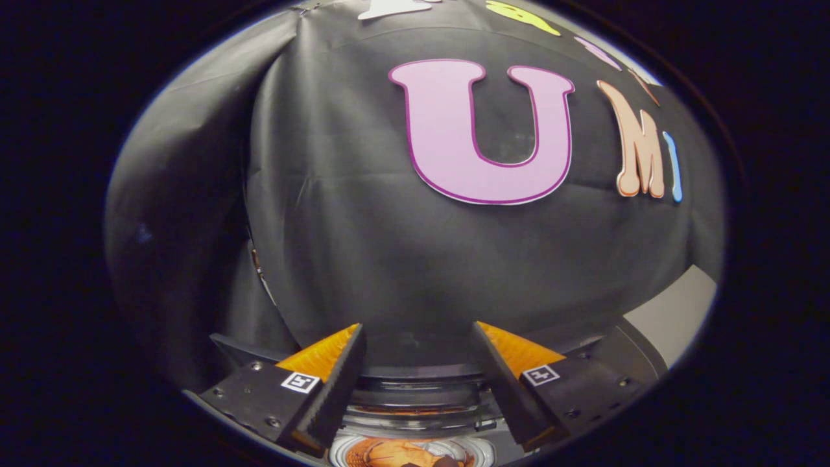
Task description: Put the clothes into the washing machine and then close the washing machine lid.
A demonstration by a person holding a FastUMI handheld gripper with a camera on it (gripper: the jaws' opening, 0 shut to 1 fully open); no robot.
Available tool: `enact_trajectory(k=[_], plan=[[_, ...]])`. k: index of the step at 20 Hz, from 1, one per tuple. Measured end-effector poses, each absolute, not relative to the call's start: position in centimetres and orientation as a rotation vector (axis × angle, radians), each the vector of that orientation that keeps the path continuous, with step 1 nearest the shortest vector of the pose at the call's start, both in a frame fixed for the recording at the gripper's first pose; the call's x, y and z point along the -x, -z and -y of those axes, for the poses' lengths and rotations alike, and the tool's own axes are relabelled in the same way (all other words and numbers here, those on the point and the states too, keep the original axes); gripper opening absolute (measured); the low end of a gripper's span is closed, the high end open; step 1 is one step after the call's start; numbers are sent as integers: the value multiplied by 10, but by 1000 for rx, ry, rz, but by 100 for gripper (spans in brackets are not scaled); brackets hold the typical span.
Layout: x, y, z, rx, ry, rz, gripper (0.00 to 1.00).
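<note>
Gripper [418, 350]: spread wide, nothing between the fingers [337, 383], aimed mostly at the booth wall above the washing machine.
Washing machine [421, 389]: glimpsed low between the fingers, a dark raised band across the gap that was probably the lid or rim; which one could not be told.
Drum opening [408, 452]: just under the finger bases, ringed in pale metal, orange-patterned stuff lying inside.
Clothes [389, 454]: judged to be that orange item in the drum, though too little visible to be sure.
Stage: loading judged done or nearly done; lid apparently not yet shut.
Risk, aim: fingers pointed above the machine, so a reach for the lid could miss its edge.
Risk, grip: a thin lid edge could slip from wide-set fingers and drop hard.
Risk, cloth: fabric riding up near the rim could get pinched under the closing lid.
</note>
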State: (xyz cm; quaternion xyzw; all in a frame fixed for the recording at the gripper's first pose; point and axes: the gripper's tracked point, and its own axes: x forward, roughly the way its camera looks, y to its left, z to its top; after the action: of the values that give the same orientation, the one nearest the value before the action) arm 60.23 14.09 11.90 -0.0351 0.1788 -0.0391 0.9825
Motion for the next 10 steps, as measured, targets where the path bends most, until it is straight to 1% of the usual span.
enact_trajectory(k=[10], plan=[[-558,-120,-146,69,37,-396,98]])
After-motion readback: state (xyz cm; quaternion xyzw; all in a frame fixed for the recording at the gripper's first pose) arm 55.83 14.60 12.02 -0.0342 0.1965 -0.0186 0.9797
